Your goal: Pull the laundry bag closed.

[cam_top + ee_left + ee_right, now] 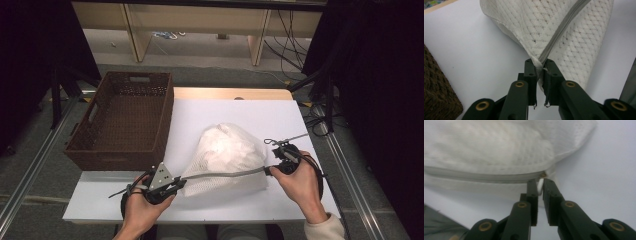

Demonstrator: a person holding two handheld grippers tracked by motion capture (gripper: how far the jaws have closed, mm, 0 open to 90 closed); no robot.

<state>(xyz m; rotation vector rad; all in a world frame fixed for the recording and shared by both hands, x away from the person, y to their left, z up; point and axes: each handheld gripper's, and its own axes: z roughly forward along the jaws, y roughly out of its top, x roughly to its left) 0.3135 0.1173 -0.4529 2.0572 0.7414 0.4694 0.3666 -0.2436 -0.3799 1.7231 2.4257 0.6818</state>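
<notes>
We see a white mesh laundry bag (225, 157) lying on the white counter (210, 210), just right of the brown wicker basket (125, 120), w/ a small gap between them. The bag is full of white fabric, & its grey zipper (225, 174) runs along the near side, on the side away from the basket's back wall.

The left gripper (176, 186) is at the bag's corner nearest the basket front. In the left gripper view we see the gripper (541, 71) w/ its jaws nearly together; the end of the zipper (564, 30) and a bit of mesh cloth sit between them. The gap is narrow, and we judge the pads press on the cloth, so it is grasping the bag corner.

The right gripper (274, 167) is at the bag's opposite end, far from the basket. In the right gripper view its jaws (540, 185) stand a little apart, w/ a small white tab at the zipper end (486, 178) between them. We can't tell if the pads really pinch it.

Both hands (142, 210) rest on the counter near the front edge.
</notes>
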